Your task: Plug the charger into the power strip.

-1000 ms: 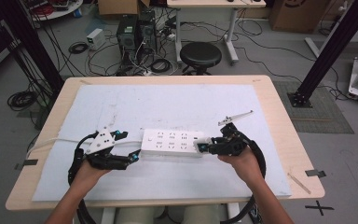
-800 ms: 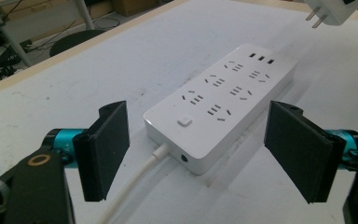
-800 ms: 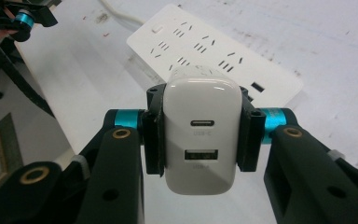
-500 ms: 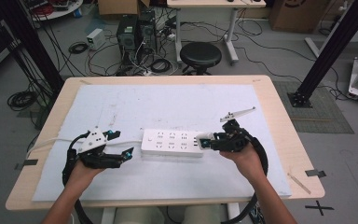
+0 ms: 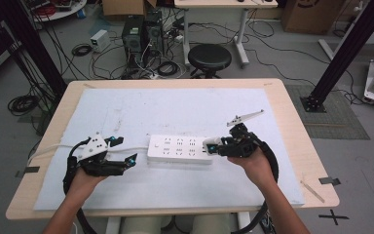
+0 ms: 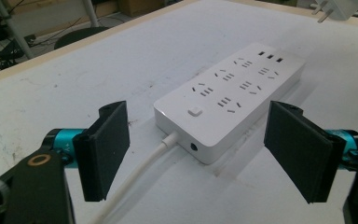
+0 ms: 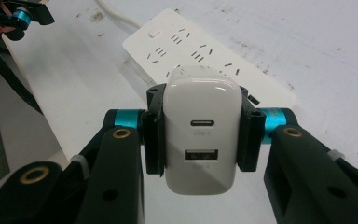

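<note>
A white power strip [image 5: 179, 148] lies on the white mat near the table's middle, its cord [image 5: 131, 148] running off to the left. In the left gripper view the strip [image 6: 230, 100] sits just ahead of my wide-open jaws, switch end and cord [image 6: 144, 170] nearest. My left gripper [image 5: 125, 152] stands open a little left of the strip. My right gripper [image 5: 213, 145] is shut on a white USB charger [image 7: 200, 128], held just off the strip's right end [image 7: 205, 60]. The charger's prongs point toward the strip and are hidden.
The white mat [image 5: 185, 107] covers most of the wooden table [image 5: 297, 146]. A round stool [image 5: 209, 57] and tangled cables lie on the floor beyond the far edge. A black frame post [image 5: 343, 53] stands at the right.
My left gripper has drawn back to the left, away from the strip's end. My right gripper with the charger has stayed near the strip's right end.
</note>
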`<action>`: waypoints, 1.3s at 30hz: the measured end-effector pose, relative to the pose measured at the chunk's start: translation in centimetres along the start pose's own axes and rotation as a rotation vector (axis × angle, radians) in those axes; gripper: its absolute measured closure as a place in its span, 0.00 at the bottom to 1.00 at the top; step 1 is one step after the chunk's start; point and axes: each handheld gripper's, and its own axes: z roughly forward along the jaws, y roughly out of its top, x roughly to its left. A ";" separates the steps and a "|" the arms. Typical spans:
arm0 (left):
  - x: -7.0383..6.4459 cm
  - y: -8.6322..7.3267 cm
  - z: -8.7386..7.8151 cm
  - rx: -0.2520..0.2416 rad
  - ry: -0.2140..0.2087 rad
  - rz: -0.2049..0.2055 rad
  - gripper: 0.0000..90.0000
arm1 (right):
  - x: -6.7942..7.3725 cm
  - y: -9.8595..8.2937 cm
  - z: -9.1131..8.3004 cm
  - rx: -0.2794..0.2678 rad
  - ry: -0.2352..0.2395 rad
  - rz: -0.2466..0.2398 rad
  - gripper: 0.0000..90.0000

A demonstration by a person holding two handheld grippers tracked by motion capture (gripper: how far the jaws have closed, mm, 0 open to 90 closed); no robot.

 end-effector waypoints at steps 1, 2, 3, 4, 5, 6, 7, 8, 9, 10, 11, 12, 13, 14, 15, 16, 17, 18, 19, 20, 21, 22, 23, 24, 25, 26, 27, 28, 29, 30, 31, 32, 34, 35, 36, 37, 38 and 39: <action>0.0 0.0 0.0 -0.002 0.001 -0.002 0.25 | 0.1 0.1 -0.3 0.001 -0.004 -0.009 0.70; -0.1 0.0 -0.1 -0.004 0.002 -0.002 0.25 | 0.1 0.2 -0.4 0.000 -0.005 -0.015 0.70; -0.1 -0.1 -0.2 -0.004 0.003 0.000 0.25 | 0.1 0.3 -0.5 0.001 -0.011 -0.015 0.70; -0.1 -0.1 -0.2 -0.002 0.004 0.001 0.25 | 0.1 0.3 -0.5 0.001 -0.011 -0.015 0.70; -0.1 -0.2 -0.3 0.000 0.004 0.001 0.25 | 0.1 0.5 -0.7 0.000 -0.025 -0.027 0.70; 0.0 -0.2 -0.3 0.001 0.004 -0.001 0.25 | 0.1 0.5 -0.7 0.000 -0.025 -0.027 0.70; 0.1 -0.3 -0.3 0.001 0.007 -0.001 0.25 | 0.1 0.5 -0.7 0.002 -0.026 -0.026 0.70; 0.1 -0.3 -0.3 0.001 0.008 -0.005 0.25 | 0.1 0.6 -0.8 0.003 -0.027 -0.029 0.70; 0.2 -0.4 -0.4 -0.001 0.013 -0.009 0.25 | 0.1 0.6 -0.8 0.008 -0.033 -0.032 0.70; 0.2 -0.5 -0.3 -0.005 0.015 -0.016 0.25 | 0.0 0.6 -0.7 0.010 -0.038 -0.036 0.70; 0.3 -0.5 -0.3 -0.007 0.017 -0.020 0.25 | 0.0 0.5 -0.7 0.012 -0.043 -0.042 0.70; 0.3 -0.6 -0.4 -0.008 0.020 -0.023 0.25 | 0.0 0.5 -0.8 0.016 -0.044 -0.046 0.70; 0.3 -0.6 -0.4 -0.008 0.020 -0.023 0.25 | 0.0 0.5 -0.8 0.016 -0.044 -0.046 0.70; 0.3 -0.8 -0.2 -0.007 0.025 -0.028 0.25 | -0.2 0.6 -0.8 0.035 -0.044 -0.057 0.70; 0.3 -0.8 -0.2 -0.005 0.025 -0.033 0.25 | -0.3 0.6 -0.8 0.040 -0.045 -0.060 0.70; 0.4 -0.9 -0.1 -0.001 0.026 -0.033 0.25 | -0.4 0.7 -0.8 0.040 -0.046 -0.062 0.70; 0.4 -1.0 -0.1 0.000 0.024 -0.034 0.25 | -0.5 0.8 -0.9 0.042 -0.046 -0.069 0.70; 0.4 -1.0 0.0 0.000 0.025 -0.036 0.25 | -0.5 0.9 -0.9 0.044 -0.045 -0.071 0.70; 0.4 -1.0 0.0 0.000 0.025 -0.036 0.25 | -0.5 0.9 -0.9 0.044 -0.045 -0.071 0.70; 0.5 -1.1 0.0 0.002 0.026 -0.039 0.25 | -0.7 1.2 -1.0 0.059 -0.053 -0.089 0.70; 0.5 -1.1 0.1 0.001 0.026 -0.042 0.25 | -0.8 1.4 -0.9 0.065 -0.058 -0.100 0.70; 0.5 -1.2 0.1 0.005 0.025 -0.041 0.25 | -0.9 1.6 -0.9 0.074 -0.066 -0.114 0.70; 0.5 -1.3 0.2 0.006 0.026 -0.040 0.25 | -0.9 1.8 -0.9 0.090 -0.075 -0.129 0.70; 0.4 -1.3 0.2 0.007 0.025 -0.045 0.25 | -1.0 2.0 -0.8 0.101 -0.086 -0.152 0.70; 0.5 -1.4 0.2 0.011 0.024 -0.041 0.25 | -1.0 2.2 -0.7 0.109 -0.088 -0.161 0.70; 0.5 -1.4 0.2 0.011 0.024 -0.041 0.25 | -1.0 2.2 -0.7 0.109 -0.088 -0.161 0.70; 0.4 -1.5 0.3 0.008 0.022 -0.048 0.25 | -1.0 2.7 -0.5 0.128 -0.095 -0.188 0.70; 0.5 -1.5 0.3 0.011 0.022 -0.048 0.25 | -0.9 3.0 -0.4 0.133 -0.100 -0.196 0.70; 0.5 -1.6 0.3 0.013 0.022 -0.048 0.25 | -0.9 3.0 -0.4 0.133 -0.100 -0.196 0.70; 0.6 -1.6 0.3 0.015 0.023 -0.046 0.25 | -0.9 3.5 -0.2 0.141 -0.099 -0.220 0.70; 0.6 -1.6 0.3 0.014 0.025 -0.048 0.25 | -0.9 3.5 -0.2 0.141 -0.099 -0.220 0.70; 0.6 -1.6 0.3 0.013 0.024 -0.049 0.25 | -0.9 3.7 -0.1 0.149 -0.100 -0.228 0.70; 0.7 -1.7 0.2 0.008 0.027 -0.053 0.25 | -0.8 4.3 0.4 0.179 -0.104 -0.262 0.70; 0.7 -1.8 0.2 0.005 0.028 -0.059 0.25 | -0.8 4.5 0.6 0.186 -0.108 -0.278 0.70; 0.7 -1.8 0.2 0.007 0.029 -0.058 0.25 | -0.8 4.7 0.7 0.191 -0.113 -0.290 0.70; 0.8 -1.9 0.2 0.008 0.028 -0.061 0.25 | -0.8 4.9 0.9 0.203 -0.111 -0.301 0.70; 0.8 -1.9 0.2 0.008 0.028 -0.059 0.25 | -0.7 5.1 1.0 0.208 -0.111 -0.308 0.70; 0.8 -2.0 0.2 0.009 0.030 -0.061 0.25 | -0.7 5.2 1.2 0.214 -0.111 -0.314 0.70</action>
